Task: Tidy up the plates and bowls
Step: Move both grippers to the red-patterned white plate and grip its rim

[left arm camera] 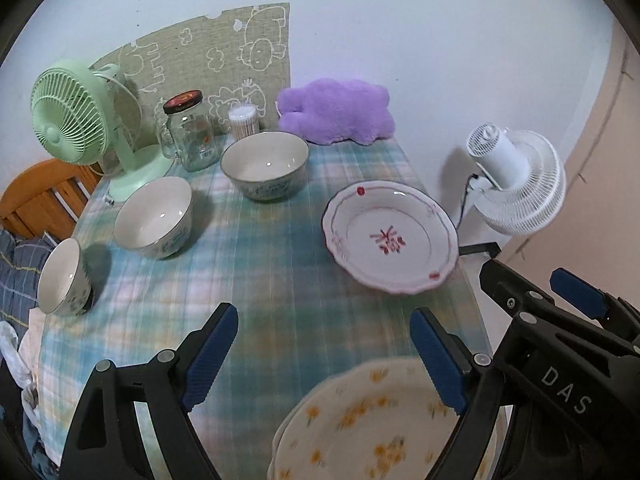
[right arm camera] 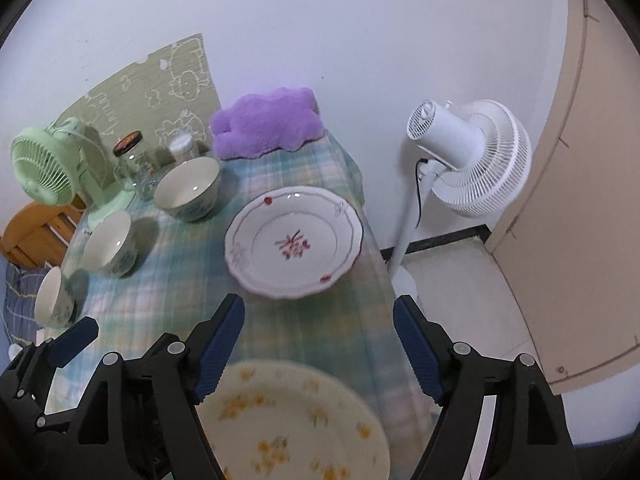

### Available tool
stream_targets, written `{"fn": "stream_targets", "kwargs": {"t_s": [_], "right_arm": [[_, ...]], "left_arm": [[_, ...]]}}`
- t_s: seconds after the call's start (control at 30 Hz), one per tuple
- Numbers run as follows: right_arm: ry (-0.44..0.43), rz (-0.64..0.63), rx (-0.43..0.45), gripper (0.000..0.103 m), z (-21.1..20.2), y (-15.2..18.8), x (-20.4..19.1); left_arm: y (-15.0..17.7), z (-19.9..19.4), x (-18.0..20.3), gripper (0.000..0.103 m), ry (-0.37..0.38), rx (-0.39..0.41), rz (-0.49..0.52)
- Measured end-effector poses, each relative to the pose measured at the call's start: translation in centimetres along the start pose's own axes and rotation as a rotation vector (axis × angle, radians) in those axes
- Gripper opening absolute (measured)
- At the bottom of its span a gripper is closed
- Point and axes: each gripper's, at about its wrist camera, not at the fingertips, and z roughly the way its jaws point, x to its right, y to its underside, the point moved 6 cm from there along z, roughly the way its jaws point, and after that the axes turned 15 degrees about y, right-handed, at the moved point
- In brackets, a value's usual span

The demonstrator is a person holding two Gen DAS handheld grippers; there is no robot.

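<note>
Yellow-flowered plate (right arm camera: 288,420) near table edge, red-flowered plate (right arm camera: 294,242) apart, three bowls (left arm camera: 154,218) unstacked. Left gripper (left arm camera: 324,356), right gripper (right arm camera: 318,350) wide open, empty. Stacking barely begun, apparently.

a lived-in home room, with a table (left arm camera: 280,272) under a pale plaid cloth set against a plain white wall. household clutter on it: a green desk fan (left arm camera: 76,120), a lidded glass jar (left arm camera: 190,136), a purple plush cushion (left arm camera: 336,110), three bowls (left arm camera: 266,164) and flowered plates (right arm camera: 294,242). beside it a white standing fan (right arm camera: 468,156), a wooden chair back (left arm camera: 40,196) and bedding (left arm camera: 16,268).
</note>
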Motion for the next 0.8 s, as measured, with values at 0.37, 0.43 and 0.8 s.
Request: {"fn": "stream_targets", "kwargs": {"t_s": [0.37,0.43,0.8], "right_arm": [[-0.041,-0.050,-0.002,0.080,8.0,-5.1,-0.4],[-0.057,-0.048,-0.008,0.080,9.7,-5.9,-0.7],[-0.051,-0.082,-0.045,0.080,16.9,-6.4,-2.5]], "left_arm": [[-4.2,7.2,-0.1,0.088,-0.064,0.000,-0.040],[-4.7,8.4,-0.2,0.088,-0.086,-0.001,-0.044],[-5.0,15.4,-1.6,0.085,-0.123,-0.061,-0.068]]}}
